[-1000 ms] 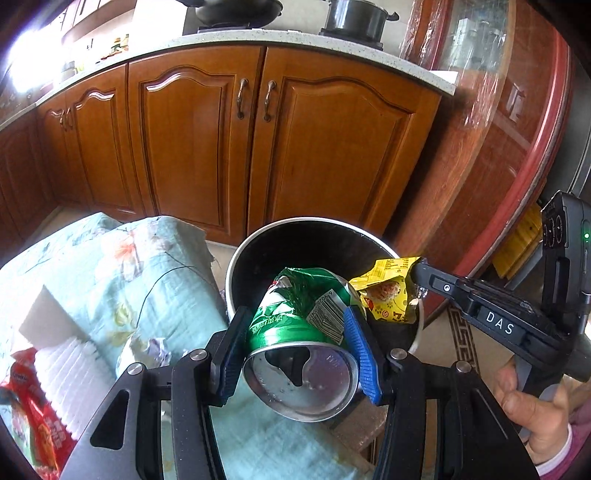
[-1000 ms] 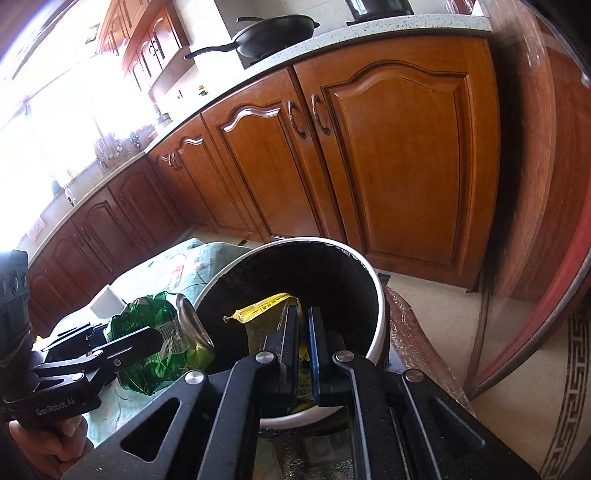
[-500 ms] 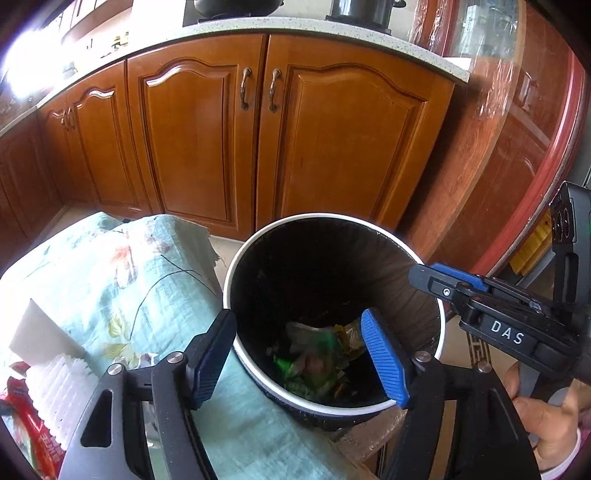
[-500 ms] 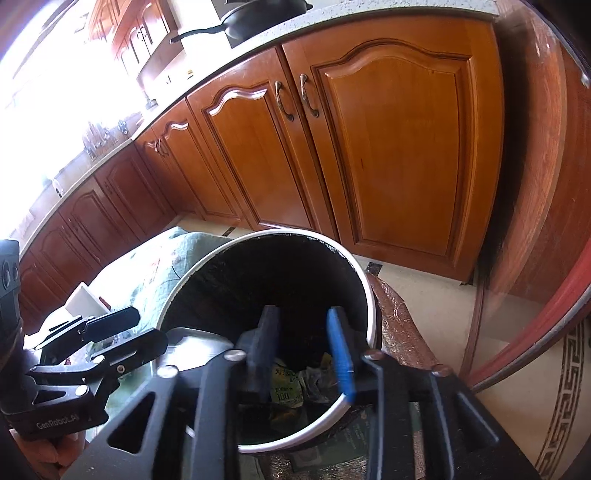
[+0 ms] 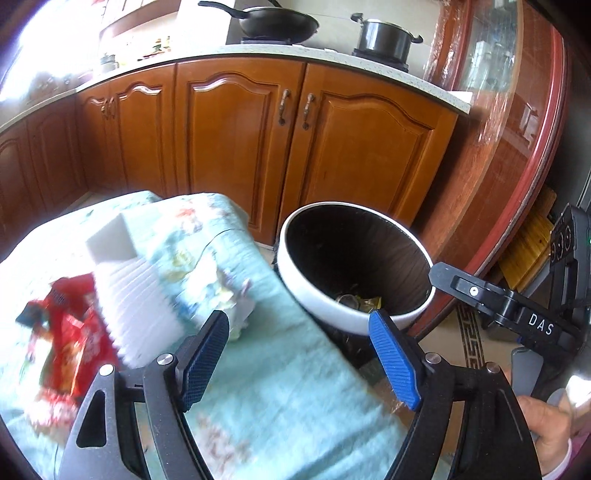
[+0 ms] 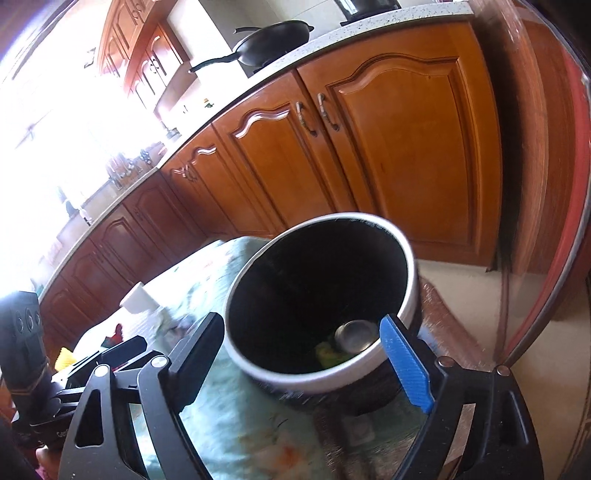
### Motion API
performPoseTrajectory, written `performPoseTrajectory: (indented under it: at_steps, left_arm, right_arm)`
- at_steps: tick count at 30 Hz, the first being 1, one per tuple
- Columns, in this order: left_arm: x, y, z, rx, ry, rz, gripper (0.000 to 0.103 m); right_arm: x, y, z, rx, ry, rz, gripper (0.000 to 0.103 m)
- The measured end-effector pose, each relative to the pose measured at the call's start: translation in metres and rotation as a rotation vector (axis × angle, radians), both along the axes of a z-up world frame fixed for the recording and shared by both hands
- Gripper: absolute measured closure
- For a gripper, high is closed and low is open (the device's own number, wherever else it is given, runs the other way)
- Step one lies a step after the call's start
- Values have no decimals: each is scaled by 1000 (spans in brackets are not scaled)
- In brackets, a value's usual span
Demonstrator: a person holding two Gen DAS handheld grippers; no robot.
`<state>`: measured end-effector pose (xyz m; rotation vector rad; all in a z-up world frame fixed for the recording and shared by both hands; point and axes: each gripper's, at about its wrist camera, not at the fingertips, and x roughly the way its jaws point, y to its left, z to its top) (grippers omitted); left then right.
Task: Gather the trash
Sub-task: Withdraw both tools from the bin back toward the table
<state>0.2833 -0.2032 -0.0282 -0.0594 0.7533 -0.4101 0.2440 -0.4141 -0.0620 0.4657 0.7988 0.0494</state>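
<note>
A black bin with a white rim (image 5: 314, 306) stands at the table's right end. At its bottom lie a crushed green can (image 6: 354, 336) and a yellow-green wrapper (image 6: 328, 352), both also glimpsed in the left wrist view as trash (image 5: 360, 301). My left gripper (image 5: 297, 325) hovers over the teal cloth just left of the bin, its jaws opening with nothing between them. My right gripper (image 6: 303, 325) is at the bin's near rim, its jaws opening wide and empty. On the cloth lie a red wrapper (image 5: 70, 332) and crumpled paper (image 5: 229, 295).
A white foam block (image 5: 110, 240) and a white ribbed tray (image 5: 136, 295) sit on the floral cloth (image 5: 288, 387). Wooden cabinets (image 5: 240, 147) stand behind, with a wok (image 5: 277, 22) and a pot (image 5: 384, 37) on the counter. A red-framed glass cabinet (image 5: 517, 129) stands at the right.
A second ago my left gripper held the green can and my right held the yellow wrapper over the bin. Both now lie inside it. Both grippers have opened, and the left has drawn back over the table.
</note>
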Motion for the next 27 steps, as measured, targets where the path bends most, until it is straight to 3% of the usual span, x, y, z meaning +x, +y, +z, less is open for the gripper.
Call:
performPoseTrajectory:
  at_steps: [13, 27]
  left_arm:
    - [-73, 78, 4, -29, 8, 128, 25]
    - [-119, 157, 8, -46, 19, 280, 25]
  right_arm:
    - [-27, 63, -4, 56, 0, 71, 13]
    - [-29, 132, -6, 35, 13, 205, 13]
